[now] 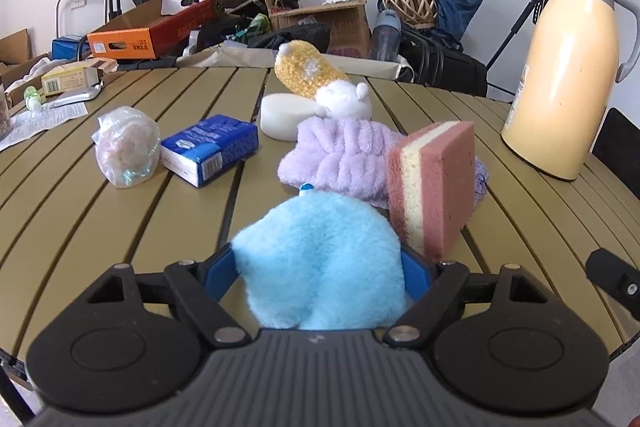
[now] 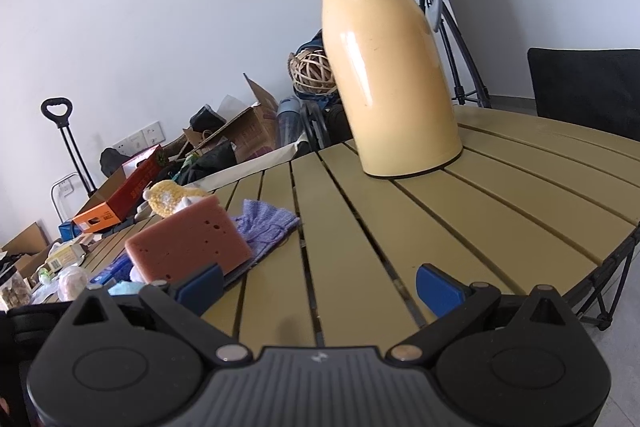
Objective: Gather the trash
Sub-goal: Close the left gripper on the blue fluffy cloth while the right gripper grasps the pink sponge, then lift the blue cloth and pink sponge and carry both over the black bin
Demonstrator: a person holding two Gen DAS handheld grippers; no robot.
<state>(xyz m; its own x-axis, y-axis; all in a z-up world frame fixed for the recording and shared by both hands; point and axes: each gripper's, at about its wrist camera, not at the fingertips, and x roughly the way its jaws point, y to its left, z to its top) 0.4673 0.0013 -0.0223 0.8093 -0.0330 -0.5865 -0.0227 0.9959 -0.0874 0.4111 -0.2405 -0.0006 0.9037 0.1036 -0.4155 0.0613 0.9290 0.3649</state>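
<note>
My left gripper (image 1: 318, 275) is shut on a light-blue fluffy puff (image 1: 316, 251), with a blue pad pressing into each side of it just above the slatted olive table (image 1: 120, 227). Right behind the puff a pink-and-yellow sponge (image 1: 436, 187) stands on edge against a lilac fluffy band (image 1: 340, 155). Farther left lie a blue tissue pack (image 1: 210, 147) and a clear bag of crumpled stuff (image 1: 124, 151). My right gripper (image 2: 320, 287) is open over bare slats, nothing between its fingers. The sponge (image 2: 188, 243) lies just beyond its left fingertip.
A tall yellow thermos jug (image 1: 568, 67) (image 2: 392, 67) stands at the table's right. A white round block (image 1: 280, 115) and a yellow-white plush toy (image 1: 308, 75) sit at the back. Boxes and bags crowd the floor behind. A dark chair (image 2: 584, 91) is beyond the right edge.
</note>
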